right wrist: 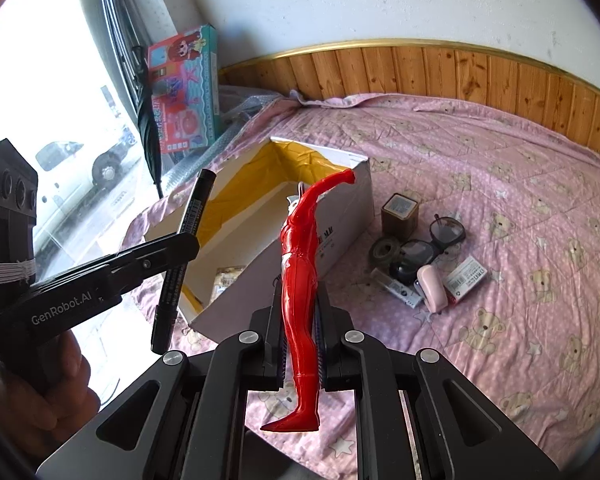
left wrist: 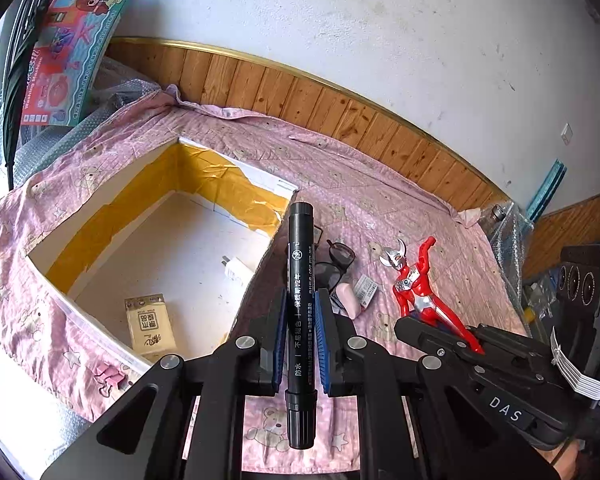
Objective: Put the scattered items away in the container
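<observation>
My left gripper (left wrist: 299, 300) is shut on a black marker (left wrist: 299, 264), which points forward just right of the open white box (left wrist: 236, 165) with yellow tape. A tissue pack (left wrist: 150, 326) and a white charger (left wrist: 236, 268) lie in the box. My right gripper (right wrist: 300, 304) is shut on a red toy figure (right wrist: 298, 264) by its legs, in front of the box's (right wrist: 352, 216) near corner. In the right wrist view the left gripper (right wrist: 186, 246) and marker (right wrist: 200, 196) hang over the box's left side. In the left wrist view the right gripper (left wrist: 448, 328) and figure (left wrist: 414, 288) are at the right.
On the pink quilt (right wrist: 500, 184), right of the box, lie glasses (right wrist: 432, 240), a brown tin (right wrist: 400, 212), a tape roll (right wrist: 385, 252), a pink case (right wrist: 432, 288) and a white packet (right wrist: 466, 278). A wooden headboard (right wrist: 460, 72) runs behind. A toy carton (right wrist: 184, 92) leans at the window. A hand (right wrist: 40, 392) grips the left handle.
</observation>
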A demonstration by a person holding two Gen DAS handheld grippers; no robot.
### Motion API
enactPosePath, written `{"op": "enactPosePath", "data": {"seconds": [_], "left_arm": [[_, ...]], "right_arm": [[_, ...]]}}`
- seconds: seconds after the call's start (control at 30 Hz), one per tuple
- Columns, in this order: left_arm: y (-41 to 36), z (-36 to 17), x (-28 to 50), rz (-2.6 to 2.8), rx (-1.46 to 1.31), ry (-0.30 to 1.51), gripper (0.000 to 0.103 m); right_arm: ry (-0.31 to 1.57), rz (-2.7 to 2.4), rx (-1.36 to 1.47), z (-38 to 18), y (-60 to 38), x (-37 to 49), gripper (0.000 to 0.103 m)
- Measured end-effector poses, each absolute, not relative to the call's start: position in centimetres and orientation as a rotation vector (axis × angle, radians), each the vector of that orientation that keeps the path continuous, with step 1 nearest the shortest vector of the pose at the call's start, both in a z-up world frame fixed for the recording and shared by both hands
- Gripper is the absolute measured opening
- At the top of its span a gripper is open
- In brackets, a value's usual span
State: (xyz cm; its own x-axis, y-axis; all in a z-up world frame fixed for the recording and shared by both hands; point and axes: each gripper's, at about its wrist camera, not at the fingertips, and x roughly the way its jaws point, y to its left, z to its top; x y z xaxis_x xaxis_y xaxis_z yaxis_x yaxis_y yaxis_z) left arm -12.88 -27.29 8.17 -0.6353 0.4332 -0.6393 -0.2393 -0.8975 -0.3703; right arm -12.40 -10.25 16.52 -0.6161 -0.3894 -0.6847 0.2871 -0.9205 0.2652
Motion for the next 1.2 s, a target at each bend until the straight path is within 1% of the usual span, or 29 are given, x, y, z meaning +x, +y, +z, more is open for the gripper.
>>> {"op": "enactPosePath", "data": {"seconds": [0.7, 1.2], "left_arm": [[-30.1, 10.1, -16.4, 2.611, -1.05, -0.348, 0.014], [-31.9, 10.1, -18.5, 2.655, -1.072, -0.36, 0.014]], "right_arm": [[-0.085, -2.458, 1.025, 19.4, -14.1, -16.9, 0.012], [-0.046, -2.411, 0.99, 20.2, -16.5, -19.7, 0.012]]}}
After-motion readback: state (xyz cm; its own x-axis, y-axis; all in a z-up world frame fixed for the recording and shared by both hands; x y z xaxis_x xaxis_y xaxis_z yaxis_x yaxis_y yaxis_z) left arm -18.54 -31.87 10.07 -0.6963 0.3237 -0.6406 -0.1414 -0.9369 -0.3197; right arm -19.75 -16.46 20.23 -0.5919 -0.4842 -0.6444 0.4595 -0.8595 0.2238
